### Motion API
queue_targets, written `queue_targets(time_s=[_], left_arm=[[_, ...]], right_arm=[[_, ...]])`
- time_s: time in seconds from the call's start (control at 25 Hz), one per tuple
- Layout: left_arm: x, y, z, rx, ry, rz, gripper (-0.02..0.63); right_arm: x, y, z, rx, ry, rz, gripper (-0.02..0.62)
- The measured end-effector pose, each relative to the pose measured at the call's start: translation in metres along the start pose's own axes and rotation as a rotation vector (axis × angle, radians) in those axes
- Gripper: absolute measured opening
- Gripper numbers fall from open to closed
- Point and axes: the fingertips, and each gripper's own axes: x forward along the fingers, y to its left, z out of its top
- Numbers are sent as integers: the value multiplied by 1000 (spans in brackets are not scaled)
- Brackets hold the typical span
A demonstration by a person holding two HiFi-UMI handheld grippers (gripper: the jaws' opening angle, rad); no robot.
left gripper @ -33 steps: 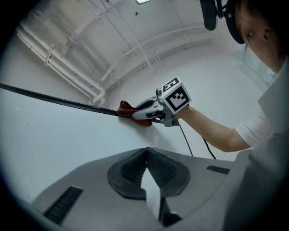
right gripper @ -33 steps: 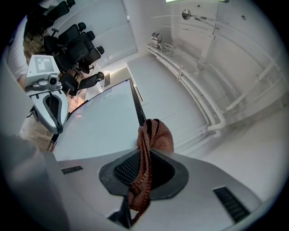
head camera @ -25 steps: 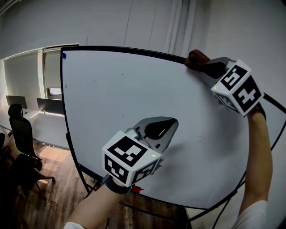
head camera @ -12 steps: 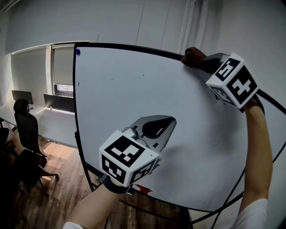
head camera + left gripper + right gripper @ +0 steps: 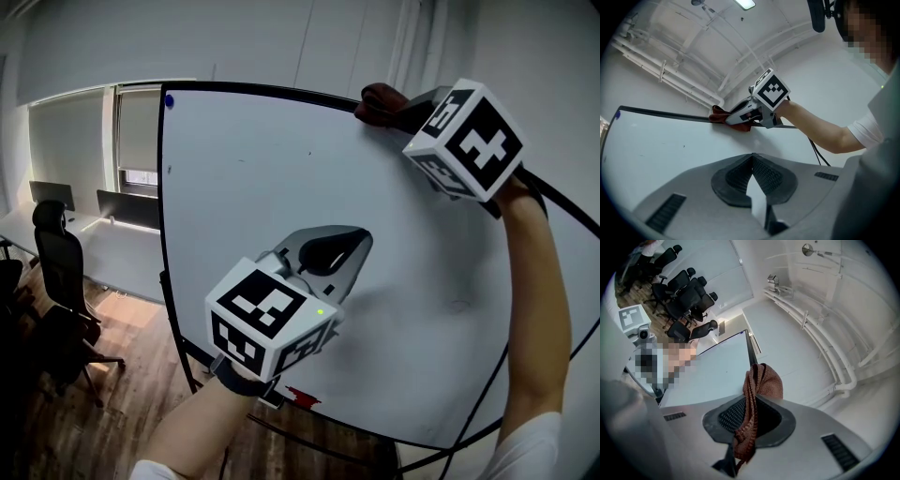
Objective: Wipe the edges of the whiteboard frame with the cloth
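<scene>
A large whiteboard (image 5: 281,187) with a thin black frame (image 5: 262,91) stands upright. My right gripper (image 5: 394,108) is shut on a reddish-brown cloth (image 5: 377,101) and presses it on the board's top frame edge, near the right. In the right gripper view the cloth (image 5: 757,390) hangs pinched between the jaws, folded over the black frame (image 5: 748,345). In front of the board's lower middle my left gripper (image 5: 352,246) is shut and holds nothing. The left gripper view shows the right gripper (image 5: 717,115) with the cloth (image 5: 719,114) on the frame.
Black office chairs (image 5: 56,281) stand on the wooden floor to the left, beside desks and a window. A red thing (image 5: 300,396) lies on the board's bottom edge. A black cable (image 5: 487,394) hangs at the board's right. White pipes (image 5: 811,324) run along the wall behind.
My right gripper has slid the cloth leftward along the top frame edge. The head camera has turned a little. The left gripper has stayed about where it was.
</scene>
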Motion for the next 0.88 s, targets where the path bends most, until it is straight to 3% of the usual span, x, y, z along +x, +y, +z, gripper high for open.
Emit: queue_targets(time_s=[0.48, 0.88], left_arm=[[-9, 25, 8, 6, -27, 39, 9], [-23, 27, 8, 11, -20, 65, 9]], right_arm=[[29, 11, 34, -38, 21, 26, 44], [28, 14, 38, -22, -21, -3, 44]])
